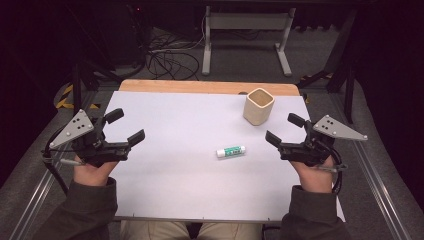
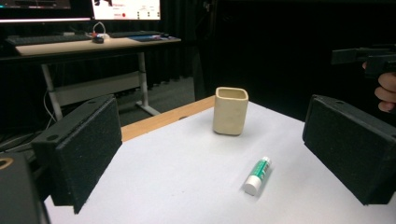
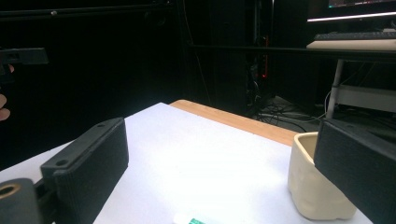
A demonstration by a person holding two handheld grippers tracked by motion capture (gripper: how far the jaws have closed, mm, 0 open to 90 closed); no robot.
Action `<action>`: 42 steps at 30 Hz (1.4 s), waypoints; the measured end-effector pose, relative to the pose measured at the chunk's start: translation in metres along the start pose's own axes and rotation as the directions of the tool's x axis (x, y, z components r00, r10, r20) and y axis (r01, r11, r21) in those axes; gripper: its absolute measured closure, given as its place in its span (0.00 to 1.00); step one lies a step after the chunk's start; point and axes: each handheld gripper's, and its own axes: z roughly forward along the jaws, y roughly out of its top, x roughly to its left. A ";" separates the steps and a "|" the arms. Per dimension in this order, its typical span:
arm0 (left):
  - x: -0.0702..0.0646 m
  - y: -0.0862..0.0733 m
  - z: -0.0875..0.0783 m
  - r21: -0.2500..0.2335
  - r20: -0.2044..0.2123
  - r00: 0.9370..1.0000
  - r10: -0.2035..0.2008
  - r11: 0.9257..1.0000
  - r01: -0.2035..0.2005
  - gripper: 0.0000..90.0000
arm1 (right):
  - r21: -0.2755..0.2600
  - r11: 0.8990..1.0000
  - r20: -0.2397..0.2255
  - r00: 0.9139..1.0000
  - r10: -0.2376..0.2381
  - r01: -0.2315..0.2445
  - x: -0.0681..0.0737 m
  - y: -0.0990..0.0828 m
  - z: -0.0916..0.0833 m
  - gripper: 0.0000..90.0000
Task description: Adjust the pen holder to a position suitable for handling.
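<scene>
A white and green glue stick (image 1: 231, 151) lies on its side near the middle of the white table sheet (image 1: 175, 165); the left gripper view has the glue stick (image 2: 258, 175) ahead between its jaws, and its end (image 3: 189, 219) peeks in at the bottom of the right gripper view. A cream square cup (image 1: 258, 106) stands upright at the back right, also the cup (image 2: 229, 111) and cup (image 3: 315, 184). My left gripper (image 1: 125, 126) hovers at the left edge, open and empty. My right gripper (image 1: 285, 129) hovers at the right, open and empty, right of the glue stick.
The wooden table edge (image 1: 205, 86) shows beyond the sheet. Behind it stand a white desk frame (image 1: 245, 37) and tangled cables (image 1: 167, 57) on the floor. A desk with keyboard and monitors (image 2: 84, 39) is far off.
</scene>
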 end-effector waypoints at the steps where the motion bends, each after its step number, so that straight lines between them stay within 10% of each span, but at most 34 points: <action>1: 0.000 0.000 0.001 0.009 0.002 1.000 -0.001 1.000 0.001 0.07 | 0.002 1.000 -0.001 1.000 -0.003 0.003 0.000 0.000 0.000 0.04; 42: -0.023 -0.041 0.073 0.149 0.090 0.995 0.032 0.988 -0.045 0.14 | 0.021 1.000 -0.029 1.000 0.002 -0.001 -0.002 0.001 -0.003 0.04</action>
